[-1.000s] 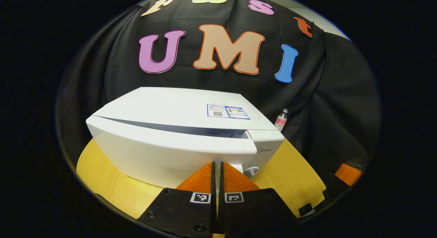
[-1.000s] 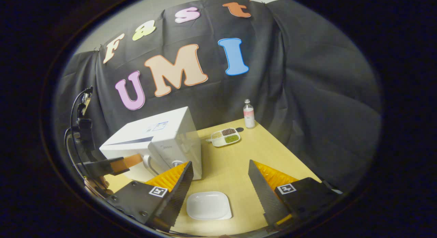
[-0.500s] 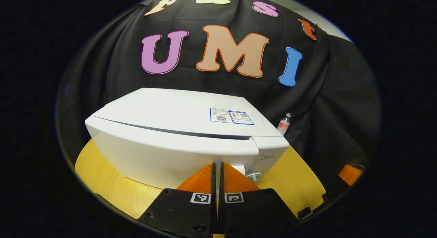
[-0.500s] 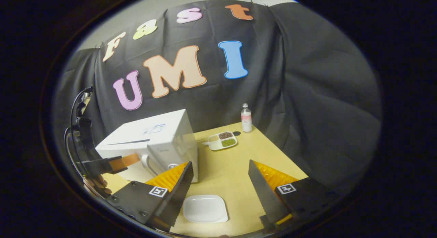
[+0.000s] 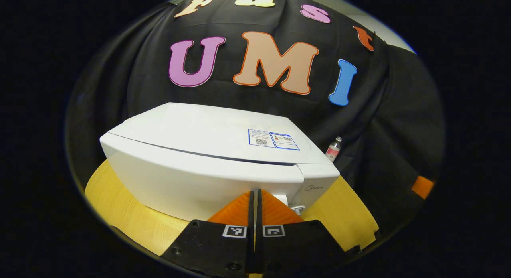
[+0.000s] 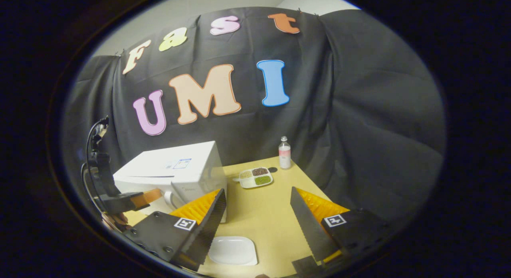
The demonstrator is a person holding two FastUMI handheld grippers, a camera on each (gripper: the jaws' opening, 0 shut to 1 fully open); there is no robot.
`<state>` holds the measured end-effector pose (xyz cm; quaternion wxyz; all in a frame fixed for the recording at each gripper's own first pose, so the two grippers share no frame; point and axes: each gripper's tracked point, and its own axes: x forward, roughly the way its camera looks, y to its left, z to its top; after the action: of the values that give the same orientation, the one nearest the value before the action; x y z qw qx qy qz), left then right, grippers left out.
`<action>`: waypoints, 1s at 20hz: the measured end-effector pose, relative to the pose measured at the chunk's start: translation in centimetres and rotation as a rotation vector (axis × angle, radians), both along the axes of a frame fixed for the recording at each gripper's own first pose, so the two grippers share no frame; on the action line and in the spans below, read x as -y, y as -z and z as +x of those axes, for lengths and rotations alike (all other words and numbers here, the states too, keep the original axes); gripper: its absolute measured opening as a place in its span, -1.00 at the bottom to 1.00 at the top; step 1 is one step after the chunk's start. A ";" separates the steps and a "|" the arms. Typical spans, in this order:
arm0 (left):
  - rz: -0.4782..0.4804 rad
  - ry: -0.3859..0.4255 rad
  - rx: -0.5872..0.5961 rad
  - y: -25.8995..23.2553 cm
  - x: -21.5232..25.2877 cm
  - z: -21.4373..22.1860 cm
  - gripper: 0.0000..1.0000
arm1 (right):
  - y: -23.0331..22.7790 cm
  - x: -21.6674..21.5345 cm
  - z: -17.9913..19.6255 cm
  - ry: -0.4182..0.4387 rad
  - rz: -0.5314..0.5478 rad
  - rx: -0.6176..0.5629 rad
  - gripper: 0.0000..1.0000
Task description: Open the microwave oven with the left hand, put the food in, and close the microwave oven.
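the microwave (image 5: 207, 158) stands at the table's (image 6: 271, 214) left edge, door looks almost closed. left gripper (image 5: 255, 198), tips together, is at the door front. right gripper (image 6: 257, 218) is apart, holds nothing, above a bare white plate (image 6: 233, 250). food tray (image 6: 255, 177) is near the back edge, so prob. not inside yet.

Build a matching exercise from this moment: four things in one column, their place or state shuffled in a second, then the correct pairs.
Things
1. microwave
2. white plate
3. divided tray
4. right tongs

States
A. empty, nearest the right tongs
B. open above the table
C. door nearly shut
D. beside the bottle, holding grains in three sections

Pairs: 1-C, 2-A, 3-D, 4-B
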<state>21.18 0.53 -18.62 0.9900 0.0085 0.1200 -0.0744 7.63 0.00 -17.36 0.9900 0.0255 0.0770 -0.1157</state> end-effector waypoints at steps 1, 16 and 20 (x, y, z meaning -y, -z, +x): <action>-0.003 0.003 -0.035 0.7 0.3 -0.4 -0.99 | -0.4 0.2 -0.1 0.004 -0.004 0.005 0.83; -0.019 -0.062 0.097 -6.5 -3.7 -7.8 -0.94 | -3.3 -1.3 -1.1 -0.062 -0.059 0.028 0.99; -0.002 -0.114 0.140 -8.2 -5.5 -10.2 -0.62 | -3.6 -2.6 -0.8 -0.109 -0.060 0.033 0.99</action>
<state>10.95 6.01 -10.44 0.9986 0.0060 0.0505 -0.0174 6.81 2.60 -13.76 0.9962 -0.0064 0.0587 -0.0636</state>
